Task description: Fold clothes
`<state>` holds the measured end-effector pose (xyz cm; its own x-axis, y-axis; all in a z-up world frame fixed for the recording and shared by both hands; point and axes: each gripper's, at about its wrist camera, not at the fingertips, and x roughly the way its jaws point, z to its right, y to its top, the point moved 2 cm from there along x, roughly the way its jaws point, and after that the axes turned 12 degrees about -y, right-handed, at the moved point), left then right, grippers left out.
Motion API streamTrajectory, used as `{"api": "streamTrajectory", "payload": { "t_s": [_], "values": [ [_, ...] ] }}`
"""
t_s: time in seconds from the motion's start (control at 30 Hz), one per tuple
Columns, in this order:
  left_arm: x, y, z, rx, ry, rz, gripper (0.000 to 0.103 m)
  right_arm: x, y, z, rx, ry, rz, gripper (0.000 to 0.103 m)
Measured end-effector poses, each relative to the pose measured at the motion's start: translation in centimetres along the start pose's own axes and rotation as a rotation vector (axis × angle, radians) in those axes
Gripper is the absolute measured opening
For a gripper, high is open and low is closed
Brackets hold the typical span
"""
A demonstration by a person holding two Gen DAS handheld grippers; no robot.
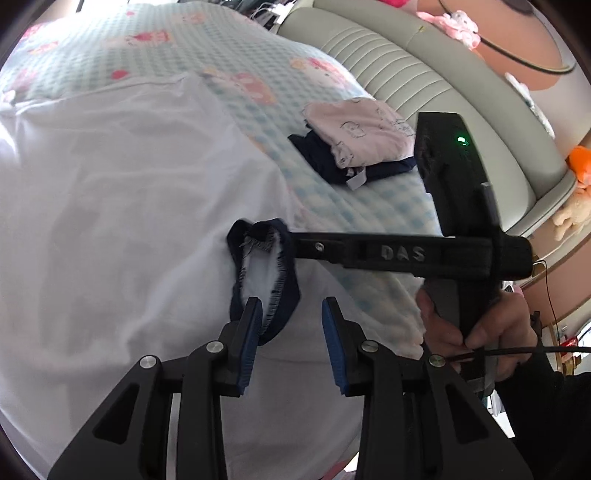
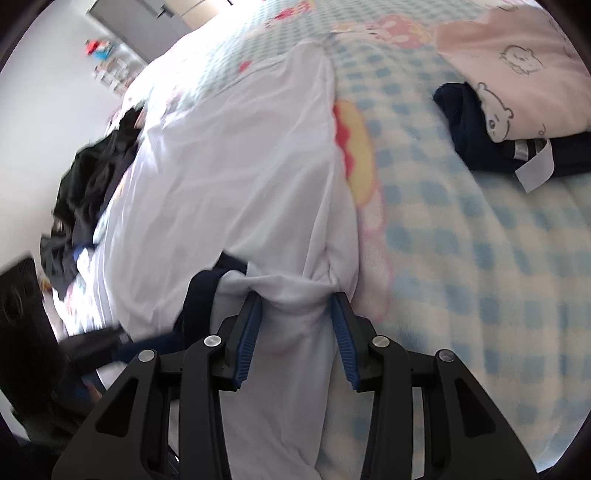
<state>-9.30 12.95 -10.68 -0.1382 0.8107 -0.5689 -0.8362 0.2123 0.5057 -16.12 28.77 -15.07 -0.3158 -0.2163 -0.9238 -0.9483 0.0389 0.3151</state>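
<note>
White shirt [image 1: 122,206] with navy collar [image 1: 264,266] spread on the bed [image 1: 258,55], over a blue-checked cartoon-print blanket [image 2: 461,258]. No containers in view. Left gripper [image 1: 291,314] fingers spread, collar lying at the left finger [image 1: 253,325], not pinched. Right gripper [image 2: 297,306] fingers clamped on a bunched white fold of the shirt by the collar; a hand [image 1: 491,332] holds its handle. Dark clothes pile [image 2: 92,192] at the shirt's far left edge. Right of the shirt, a folded stack: pink printed garment [image 1: 362,133] on top of a navy one [image 1: 325,162]. Grey padded headboard [image 1: 424,74] beyond, plush toys [image 1: 458,22] by a pink wall.
</note>
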Motion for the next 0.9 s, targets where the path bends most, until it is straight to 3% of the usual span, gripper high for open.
{"api": "streamTrajectory", "payload": {
  "t_s": [0.1, 0.2, 0.27, 0.37, 0.47, 0.53, 0.63, 0.7, 0.77, 0.9],
  "values": [
    [-0.2, 0.3, 0.3, 0.026, 0.021, 0.020, 0.053, -0.5, 0.5, 0.5, 0.041, 0.007, 0.027, 0.040],
    [0.8, 0.7, -1.1, 0.021, 0.171, -0.013, 0.050, -0.9, 0.4, 0.8, 0.047, 0.011, 0.039, 0.040],
    [0.0, 1.1, -2.4, -0.044, 0.258, 0.013, 0.044, -0.6, 0.1, 0.9, 0.043, -0.003, 0.026, 0.040],
    [-1.5, 1.7, -4.2, -0.152, 0.372, 0.063, 0.042, -0.4, -0.5, 1.3, 0.055, -0.024, 0.006, 0.040],
    [-3.0, 1.8, -2.1, -0.103, 0.302, 0.129, 0.043, -1.4, -1.6, 2.0, 0.081, -0.019, 0.009, 0.040],
    [-2.6, 1.4, -0.7, -0.054, 0.254, 0.119, 0.044, -2.5, -2.6, 2.0, 0.095, 0.000, 0.026, 0.040],
    [-0.1, 0.3, -1.3, -0.032, 0.378, 0.004, 0.044, -3.9, -5.0, 1.2, 0.082, 0.037, 0.032, 0.040],
    [1.1, -0.3, -2.8, -0.104, 0.442, -0.049, 0.044, -3.6, -6.6, 0.9, 0.055, 0.008, 0.006, 0.042],
    [0.4, -0.2, -2.7, -0.143, 0.419, -0.017, 0.044, -3.0, -8.2, 1.1, 0.048, -0.050, -0.028, 0.042],
    [-1.4, -0.3, -0.2, -0.069, 0.331, 0.073, 0.044, -4.5, -10.2, 2.2, 0.094, -0.048, -0.014, 0.042]
  ]
}}
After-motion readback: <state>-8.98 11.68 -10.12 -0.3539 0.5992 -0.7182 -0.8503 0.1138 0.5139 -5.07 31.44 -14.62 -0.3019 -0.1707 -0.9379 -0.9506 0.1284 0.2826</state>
